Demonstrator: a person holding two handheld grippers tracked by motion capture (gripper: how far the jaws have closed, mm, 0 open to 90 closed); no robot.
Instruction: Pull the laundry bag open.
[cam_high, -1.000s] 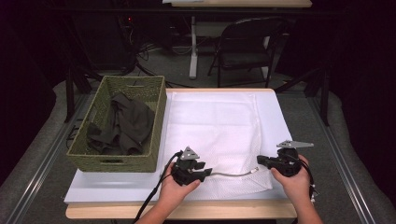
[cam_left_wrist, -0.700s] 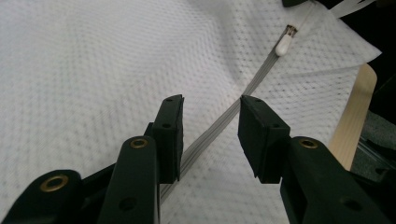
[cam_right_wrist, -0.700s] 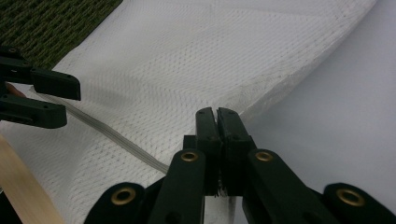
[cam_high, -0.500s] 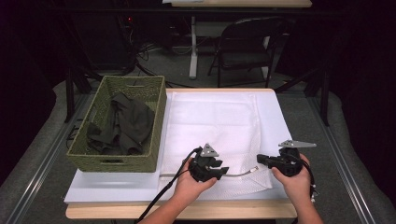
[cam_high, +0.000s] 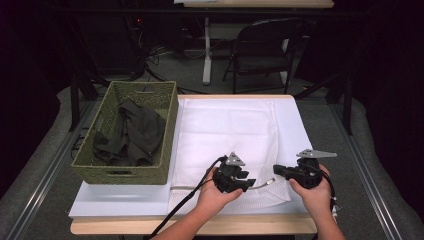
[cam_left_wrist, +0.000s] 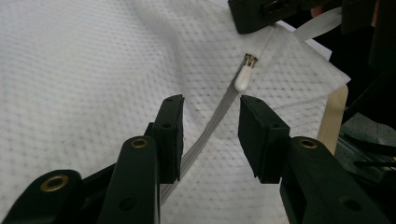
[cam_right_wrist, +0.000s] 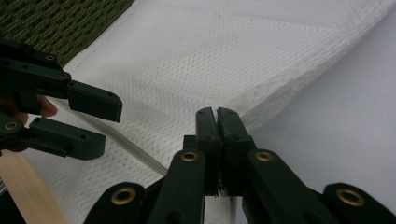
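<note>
The job in hand looks like zipping the white mesh laundry bag (cam_high: 235, 140) that lies flat on the worktop (cam_high: 120, 205), just right of the woven basket (cam_high: 125, 172) holding dark clothes (cam_high: 135, 137).

The right claw (cam_right_wrist: 217, 114) has its jaws pressed together on the bag's near-right corner, at the end of the zipper tape (cam_left_wrist: 212, 123), and anchors it. The left claw (cam_left_wrist: 210, 126) has its jaws apart, straddling the tape without pressing it, with the white zipper pull (cam_left_wrist: 243, 79) a little beyond its tips, between the 2 claws.

To do this well, I would keep the right claw's hold firm so the tape stays taut and straight, bring the left claw forward until its pads flank the pull tab, close squarely on the tab alone rather than on mesh, then draw along the line of the teeth.

The worktop is a white sheet on a pale wooden top. Beyond it the room is dark, with a chair (cam_high: 265, 50) and a table leg (cam_high: 206, 50) at the far side.
</note>
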